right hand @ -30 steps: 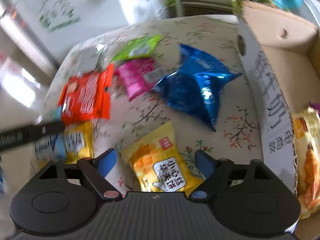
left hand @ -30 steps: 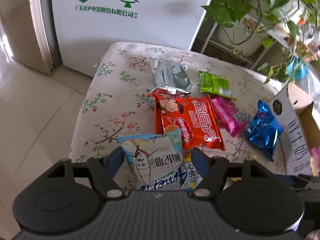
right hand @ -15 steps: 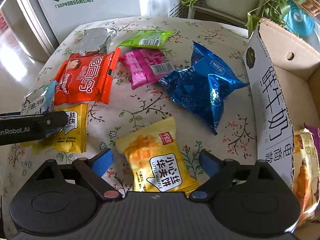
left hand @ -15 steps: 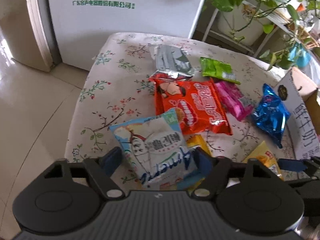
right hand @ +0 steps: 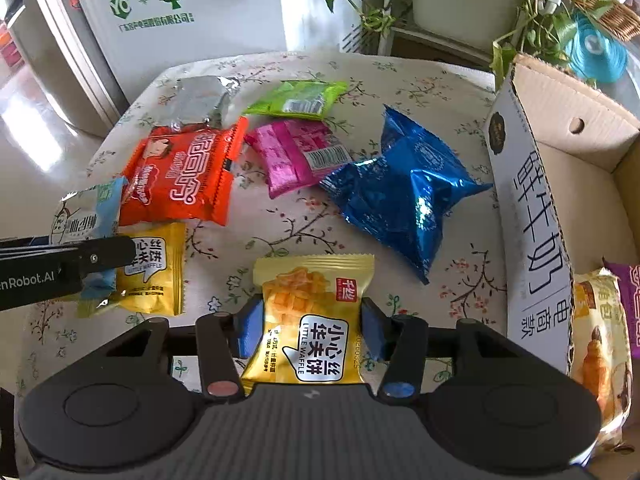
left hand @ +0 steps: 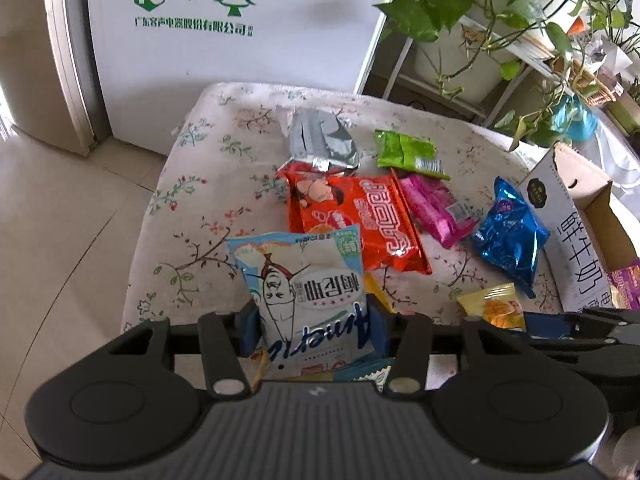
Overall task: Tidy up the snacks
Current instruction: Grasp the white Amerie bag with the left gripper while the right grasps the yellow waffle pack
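My left gripper (left hand: 314,332) has a pale blue snack pack (left hand: 304,280) between its blue pads; the jaws are closing and press on its sides, and the pack stands tilted up off the cloth. The right gripper (right hand: 312,330) is shut on a yellow waffle pack (right hand: 314,312) near the table's front. A second yellow waffle pack (right hand: 150,268) lies under the left gripper's finger (right hand: 60,272). Further back lie an orange pack (right hand: 180,176), a pink pack (right hand: 296,152), a blue foil bag (right hand: 404,196), a green pack (right hand: 296,98) and a silver pack (right hand: 196,100).
A cardboard box (right hand: 532,216) stands open at the right edge, with a croissant pack (right hand: 600,340) and a purple pack (right hand: 632,300) inside. The table has a floral cloth (left hand: 208,200). A white cabinet (left hand: 240,40) and potted plants (left hand: 500,20) stand behind; tiled floor lies at the left.
Both grippers' jaws have closed in on their packs. The pale blue pack has risen and tipped up between the left pads. The right view has steadied over the yellow waffle pack.
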A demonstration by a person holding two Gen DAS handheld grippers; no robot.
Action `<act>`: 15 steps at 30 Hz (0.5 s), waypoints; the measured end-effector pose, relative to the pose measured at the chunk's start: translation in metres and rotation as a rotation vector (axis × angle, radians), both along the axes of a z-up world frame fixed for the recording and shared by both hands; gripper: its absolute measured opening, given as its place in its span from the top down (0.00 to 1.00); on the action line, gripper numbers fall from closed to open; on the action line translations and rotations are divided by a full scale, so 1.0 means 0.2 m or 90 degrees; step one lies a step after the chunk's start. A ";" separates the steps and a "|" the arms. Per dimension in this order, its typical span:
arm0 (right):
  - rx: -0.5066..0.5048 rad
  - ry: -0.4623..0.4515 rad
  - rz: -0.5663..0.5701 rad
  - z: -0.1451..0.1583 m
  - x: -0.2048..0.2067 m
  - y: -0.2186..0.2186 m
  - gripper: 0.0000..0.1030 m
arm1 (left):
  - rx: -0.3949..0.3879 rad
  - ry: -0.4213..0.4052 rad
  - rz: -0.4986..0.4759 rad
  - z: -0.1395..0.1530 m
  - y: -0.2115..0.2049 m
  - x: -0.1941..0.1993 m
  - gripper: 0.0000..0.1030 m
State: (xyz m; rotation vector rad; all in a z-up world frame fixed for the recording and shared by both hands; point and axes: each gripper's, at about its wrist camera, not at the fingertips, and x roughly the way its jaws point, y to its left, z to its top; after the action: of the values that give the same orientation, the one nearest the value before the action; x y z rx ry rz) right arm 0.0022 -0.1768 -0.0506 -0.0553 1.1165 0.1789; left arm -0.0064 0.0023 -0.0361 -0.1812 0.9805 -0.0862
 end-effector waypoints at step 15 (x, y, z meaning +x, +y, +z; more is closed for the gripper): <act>0.042 -0.052 0.007 0.13 -0.02 -0.01 0.45 | 0.018 -0.040 0.008 0.10 -0.04 -0.03 0.51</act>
State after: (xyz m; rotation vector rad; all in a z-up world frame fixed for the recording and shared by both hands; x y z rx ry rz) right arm -0.0020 -0.1798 -0.0251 -0.0096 1.0286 0.2220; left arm -0.0129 -0.0064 -0.0163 -0.1575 0.9171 -0.0660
